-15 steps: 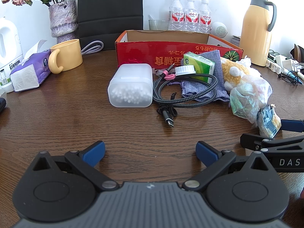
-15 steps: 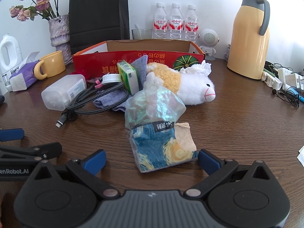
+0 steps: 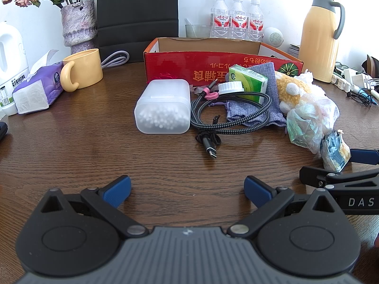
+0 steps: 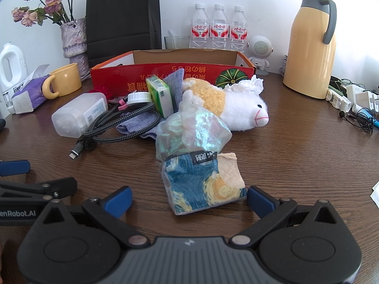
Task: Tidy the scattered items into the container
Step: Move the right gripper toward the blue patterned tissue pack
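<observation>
Right wrist view: the right gripper [image 4: 188, 200] is hovering low over the wooden table [image 4: 296, 146] with its blue fingers [image 4: 260, 200] spread wide, gripping nothing; the near end of a blue-and-yellow painted pouch in clear wrap [image 4: 203, 184] is lying between them, whether touching I cannot tell. A crumpled iridescent plastic bag [image 4: 191, 130] is sitting just behind the pouch, and a white-and-yellow plush toy [image 4: 236, 111] is lying beyond that. Further back the red cardboard box [image 4: 170, 71] is standing open; its contents are hidden behind the front wall.

In the left wrist view the left gripper [image 3: 187, 188] is likewise holding its fingers [image 3: 117, 187] wide apart over bare wood. Ahead of it a translucent case of cotton swabs [image 3: 163, 107] is lying on its side, beside a coiled braided USB cable [image 3: 227, 116] that is resting on a grey-blue cloth pouch [image 3: 255, 104]. A green packet [image 3: 248, 82] and a white screw cap [image 3: 231, 87] are crowding against the box front. A yellow mug [image 3: 83, 69], a purple tissue pack [image 3: 35, 90] and a yellow thermos jug [image 3: 322, 35] are standing around the edges.
</observation>
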Action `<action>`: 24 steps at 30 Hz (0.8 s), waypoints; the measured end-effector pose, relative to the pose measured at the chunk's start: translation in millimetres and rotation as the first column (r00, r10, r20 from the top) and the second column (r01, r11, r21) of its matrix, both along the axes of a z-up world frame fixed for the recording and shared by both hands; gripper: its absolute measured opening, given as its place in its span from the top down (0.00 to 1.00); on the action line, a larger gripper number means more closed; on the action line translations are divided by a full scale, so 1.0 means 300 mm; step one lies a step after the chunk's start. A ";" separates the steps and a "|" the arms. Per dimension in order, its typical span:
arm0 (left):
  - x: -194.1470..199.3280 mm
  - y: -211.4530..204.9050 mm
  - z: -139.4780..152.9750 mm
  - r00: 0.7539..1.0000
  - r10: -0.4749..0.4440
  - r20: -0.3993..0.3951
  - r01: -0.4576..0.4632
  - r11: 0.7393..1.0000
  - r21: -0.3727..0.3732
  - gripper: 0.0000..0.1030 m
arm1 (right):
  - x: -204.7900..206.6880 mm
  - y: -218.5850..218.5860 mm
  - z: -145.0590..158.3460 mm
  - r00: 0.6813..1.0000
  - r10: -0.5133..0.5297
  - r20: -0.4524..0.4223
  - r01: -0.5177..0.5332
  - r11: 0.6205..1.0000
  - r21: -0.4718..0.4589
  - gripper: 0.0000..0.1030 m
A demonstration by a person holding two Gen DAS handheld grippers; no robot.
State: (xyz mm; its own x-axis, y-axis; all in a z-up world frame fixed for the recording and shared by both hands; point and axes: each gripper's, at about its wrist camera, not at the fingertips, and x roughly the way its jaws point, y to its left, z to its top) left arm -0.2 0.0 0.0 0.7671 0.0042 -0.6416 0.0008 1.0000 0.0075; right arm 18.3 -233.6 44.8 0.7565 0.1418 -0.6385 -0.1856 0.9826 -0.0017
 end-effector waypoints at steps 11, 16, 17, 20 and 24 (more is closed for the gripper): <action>0.000 0.000 0.000 1.000 0.000 0.000 0.000 1.000 0.000 0.00 | -0.001 -0.003 0.001 1.000 -0.001 0.001 0.001 1.000 0.000 0.00; -0.002 -0.001 0.000 1.000 0.001 0.000 -0.001 1.000 0.001 0.00 | -0.004 -0.002 0.004 1.000 -0.002 0.002 0.002 1.000 -0.001 0.00; -0.003 -0.002 0.000 1.000 0.003 0.000 -0.003 1.000 0.001 0.00 | -0.005 -0.002 0.004 1.000 -0.001 0.003 0.001 1.000 0.000 0.00; -0.005 0.001 0.002 1.000 -0.004 0.001 0.004 1.000 0.000 0.00 | -0.007 -0.006 0.003 1.000 0.016 -0.001 -0.016 1.000 0.002 0.00; -0.016 0.015 0.010 0.999 -0.041 0.001 0.041 0.999 -0.016 0.00 | -0.007 -0.020 0.034 0.998 0.056 -0.001 -0.056 0.998 0.018 0.00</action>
